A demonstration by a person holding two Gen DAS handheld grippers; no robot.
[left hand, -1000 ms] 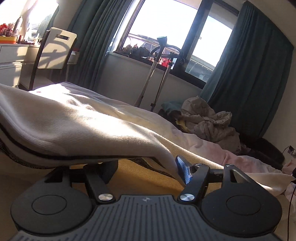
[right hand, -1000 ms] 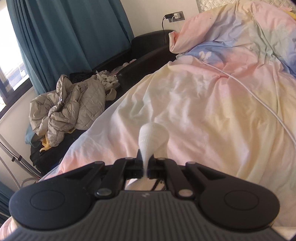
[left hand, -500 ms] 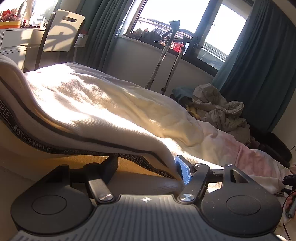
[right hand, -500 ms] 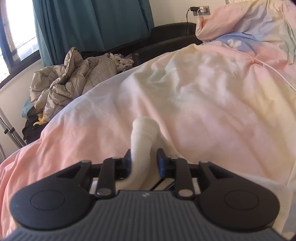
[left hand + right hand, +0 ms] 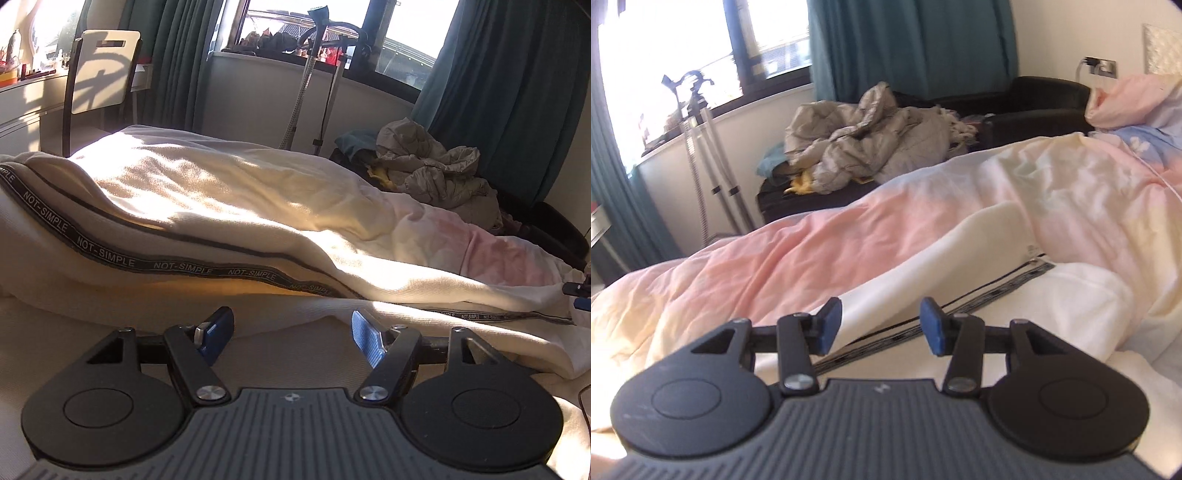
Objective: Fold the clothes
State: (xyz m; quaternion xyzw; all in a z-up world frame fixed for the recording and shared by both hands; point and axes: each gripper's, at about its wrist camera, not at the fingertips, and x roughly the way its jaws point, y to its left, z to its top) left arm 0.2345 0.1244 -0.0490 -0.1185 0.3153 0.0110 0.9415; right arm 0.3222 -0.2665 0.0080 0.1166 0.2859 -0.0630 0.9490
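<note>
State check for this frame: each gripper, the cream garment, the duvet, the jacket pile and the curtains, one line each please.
left gripper: open, nothing between its pads.
right gripper: jaws just opened, garment released.
cream garment: folded over, lying on the bed, taped edge showing.
pastel duvet: spread, rumpled.
beige jacket: crumpled heap.
teal curtains: drawn aside.

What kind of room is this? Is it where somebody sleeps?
Most likely a bedroom. A bed fills the middle, covered by a pastel quilt with a pillow at its head. Teal curtains hang by a sunny window, and a cream garment lies spread on the bed for folding.
</note>
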